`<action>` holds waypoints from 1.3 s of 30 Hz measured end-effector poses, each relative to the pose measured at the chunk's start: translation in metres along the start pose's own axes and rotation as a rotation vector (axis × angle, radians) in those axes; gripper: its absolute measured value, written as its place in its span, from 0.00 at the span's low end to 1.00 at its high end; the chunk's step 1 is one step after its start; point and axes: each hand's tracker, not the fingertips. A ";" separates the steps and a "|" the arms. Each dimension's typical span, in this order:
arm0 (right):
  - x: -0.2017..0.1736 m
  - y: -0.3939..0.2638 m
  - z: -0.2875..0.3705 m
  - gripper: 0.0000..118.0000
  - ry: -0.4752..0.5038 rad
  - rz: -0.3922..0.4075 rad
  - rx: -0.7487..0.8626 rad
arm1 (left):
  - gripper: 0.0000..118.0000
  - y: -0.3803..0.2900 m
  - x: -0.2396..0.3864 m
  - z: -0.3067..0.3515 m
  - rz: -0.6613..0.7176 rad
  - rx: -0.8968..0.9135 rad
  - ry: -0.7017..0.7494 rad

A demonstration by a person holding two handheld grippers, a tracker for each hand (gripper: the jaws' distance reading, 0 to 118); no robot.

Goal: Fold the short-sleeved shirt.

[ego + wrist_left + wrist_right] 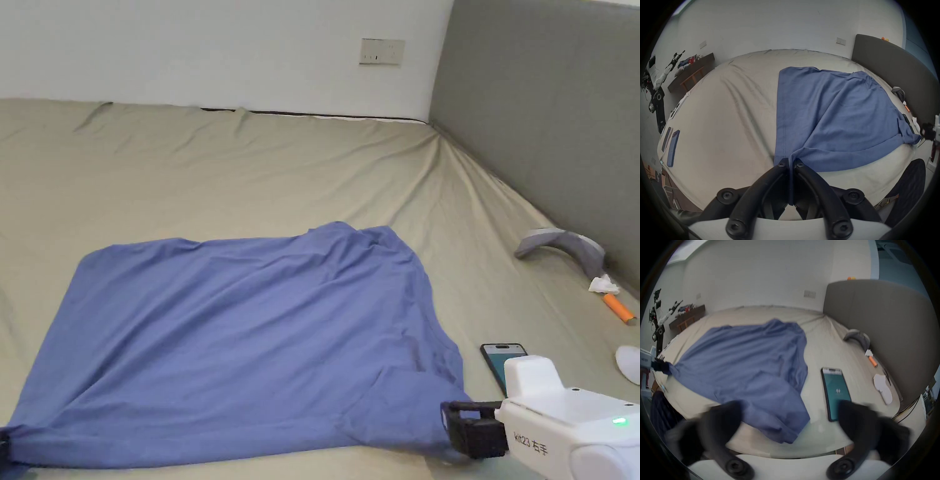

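Observation:
A blue short-sleeved shirt lies spread, with some wrinkles, on the beige bed sheet. In the left gripper view my left gripper is shut on a bunched corner of the shirt at the near edge of the bed. My right gripper, white with black jaws, sits at the shirt's near right corner. In the right gripper view it is open, its blurred jaws wide apart on either side of the shirt's sleeve end. The left gripper also shows far off at the left.
A phone with a lit screen lies on the sheet just right of the shirt. Along the grey headboard lie a grey curved object, a crumpled tissue, an orange stick and a white object. More phones lie at the bed's left edge.

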 end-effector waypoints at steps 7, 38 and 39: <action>0.003 0.002 -0.030 0.63 0.108 -0.142 -0.129 | 0.01 0.000 0.015 -0.003 -0.076 0.002 0.050; 0.027 0.157 -0.192 0.05 0.042 -0.256 -0.111 | 0.01 0.165 0.010 -0.146 -0.017 -0.104 0.093; 0.028 0.153 -0.188 0.20 0.044 -0.258 -0.086 | 0.07 0.162 0.009 -0.141 0.007 -0.060 0.083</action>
